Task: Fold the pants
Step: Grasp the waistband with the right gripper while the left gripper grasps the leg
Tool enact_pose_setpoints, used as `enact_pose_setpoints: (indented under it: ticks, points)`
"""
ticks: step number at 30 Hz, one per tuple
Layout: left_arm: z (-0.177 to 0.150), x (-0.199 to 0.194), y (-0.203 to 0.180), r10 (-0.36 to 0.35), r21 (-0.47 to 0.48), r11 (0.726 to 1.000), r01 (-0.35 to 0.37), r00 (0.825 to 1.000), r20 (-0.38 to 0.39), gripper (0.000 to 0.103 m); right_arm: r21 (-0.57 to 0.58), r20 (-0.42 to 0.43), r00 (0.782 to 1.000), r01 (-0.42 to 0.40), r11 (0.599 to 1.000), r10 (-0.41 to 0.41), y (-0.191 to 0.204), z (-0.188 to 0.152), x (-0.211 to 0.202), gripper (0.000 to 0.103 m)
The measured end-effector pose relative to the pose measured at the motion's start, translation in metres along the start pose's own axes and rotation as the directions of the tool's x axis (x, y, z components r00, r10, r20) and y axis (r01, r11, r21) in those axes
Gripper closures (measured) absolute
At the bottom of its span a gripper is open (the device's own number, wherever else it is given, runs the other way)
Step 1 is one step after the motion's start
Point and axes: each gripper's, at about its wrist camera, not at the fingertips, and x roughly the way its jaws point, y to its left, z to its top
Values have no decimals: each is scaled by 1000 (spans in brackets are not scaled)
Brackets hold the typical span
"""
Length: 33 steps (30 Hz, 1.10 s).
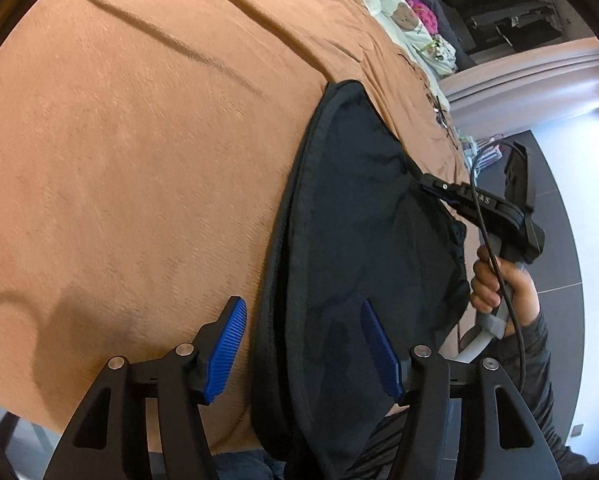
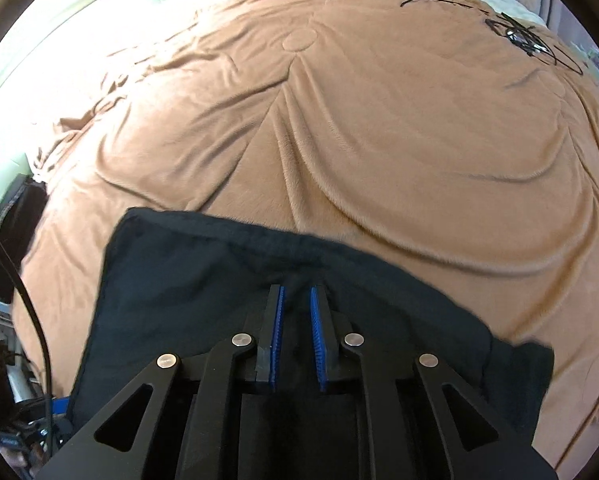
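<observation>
The left gripper has its blue-padded jaws spread wide, one pad over the tan blanket, the other over the black pants, straddling the pants' long seamed edge without gripping it; the right gripper, seen in its own view, has its jaws drawn close together with a bunch of black cloth pinched between the blue pads, at the far edge of the pants. In the left wrist view the right gripper reaches in from the right, its tips meeting the pants' right edge, and the person's right hand wraps the handle below it, a black cable running across the knuckles. The pants lie folded on the near part of the blanket, their long axis running from near to far in the left view and left to right in the right view; a tangle of black cord lies far right on the blanket.
</observation>
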Motion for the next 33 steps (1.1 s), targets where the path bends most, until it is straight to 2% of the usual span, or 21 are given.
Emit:
enact_pose_setpoints:
  ticks: [5,9,12,14,17,19,23,28,33]
  points:
    - [-10,0,0,-37,-2,999,37,999,-7,42,15,23,998,-62,998,61,-1,-28,-23,92]
    - [-22,-4,0,-40,8,999,40,999,-4,42,-2,32,995,-96,995,96,1,-51,-35,92]
    - [-28,-4,-1,-14,12,1000,14,1000,7,55,-8,28,993,-113,994,113,3,-69,-38,92]
    - [-26,-3,-1,17,8,1000,-17,1000,16,71,-13,29,992,-121,993,121,5,-78,-39,92]
    - [-27,0,-2,53,18,998,-53,998,23,88,-31,33,991,-131,991,132,9,-85,-40,92]
    - [-27,0,-6,72,34,997,-73,997,31,93,-46,39,989,-140,989,141,14,-89,-43,92]
    - [-25,-5,-15,84,48,995,-87,995,51,95,-69,63,986,-150,986,154,19,-91,-51,92]
    - [-23,-12,-20,55,41,998,-57,996,68,96,-72,113,979,-160,985,167,23,-95,-66,92]
    - [-20,-20,-29,38,40,998,-42,995,88,96,-89,76,986,-142,986,149,25,-117,-50,92]
